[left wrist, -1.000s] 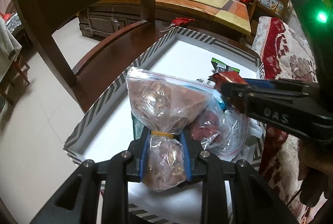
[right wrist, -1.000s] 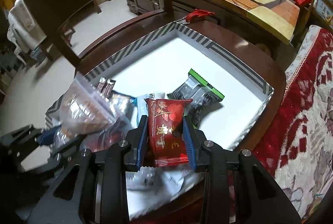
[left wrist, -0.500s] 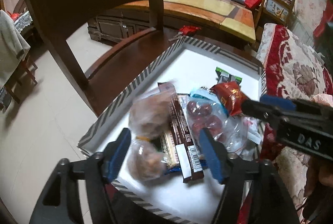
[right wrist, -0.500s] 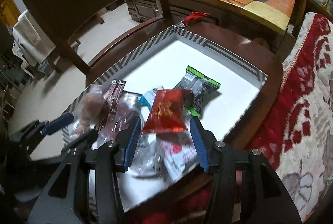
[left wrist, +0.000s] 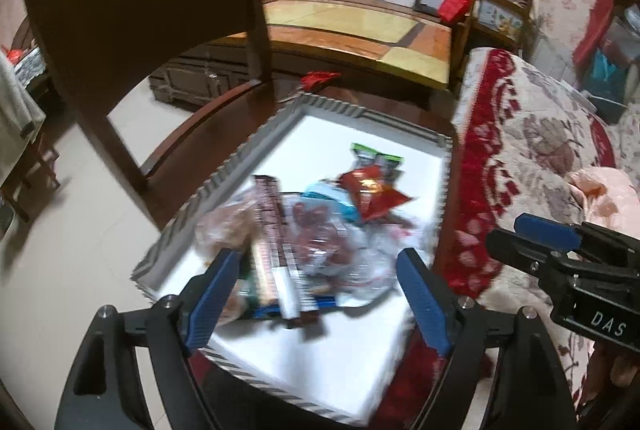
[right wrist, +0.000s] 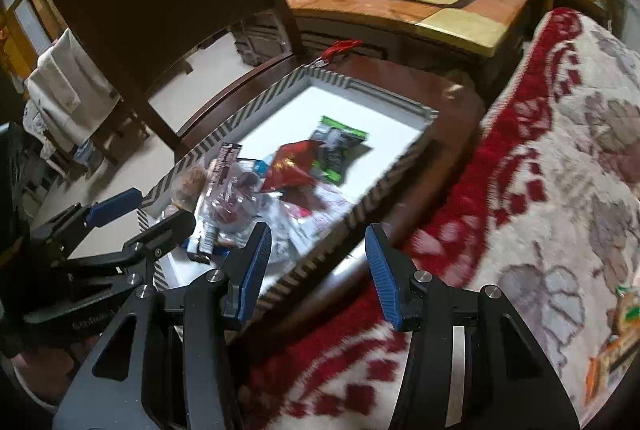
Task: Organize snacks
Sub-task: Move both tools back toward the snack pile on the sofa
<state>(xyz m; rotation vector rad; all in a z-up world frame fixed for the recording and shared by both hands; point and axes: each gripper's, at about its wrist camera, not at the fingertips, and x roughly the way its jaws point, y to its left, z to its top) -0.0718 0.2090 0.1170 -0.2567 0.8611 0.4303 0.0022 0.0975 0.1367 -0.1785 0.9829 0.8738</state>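
A white tray [left wrist: 240, 158] with a striped rim holds a pile of snacks. In it lie a clear bag of nuts [left wrist: 224, 226], a dark bar [left wrist: 272, 230], a clear bag of red dates [left wrist: 320, 238], a red packet [left wrist: 368, 190] and a green-black packet [left wrist: 376, 160]. My left gripper [left wrist: 318, 290] hovers above the pile's near end, its jaws opening, nothing touching the pads. My right gripper [right wrist: 318, 266] is open and empty, over the tray's [right wrist: 256, 106] near right rim. The red packet [right wrist: 292, 166] rests on the pile.
A dark wooden chair [left wrist: 140, 10] stands at the tray's left. A red-and-cream patterned blanket [right wrist: 540, 170] lies to the right, with small packets [right wrist: 624, 314] at its far right. A long wooden cabinet [left wrist: 352, 30] runs behind. A red item [left wrist: 320, 78] lies beyond the tray.
The left gripper let go of the clear nut bag and the right one let go of the red packet. Both opened and drew back and up; the right swung towards the blanket.
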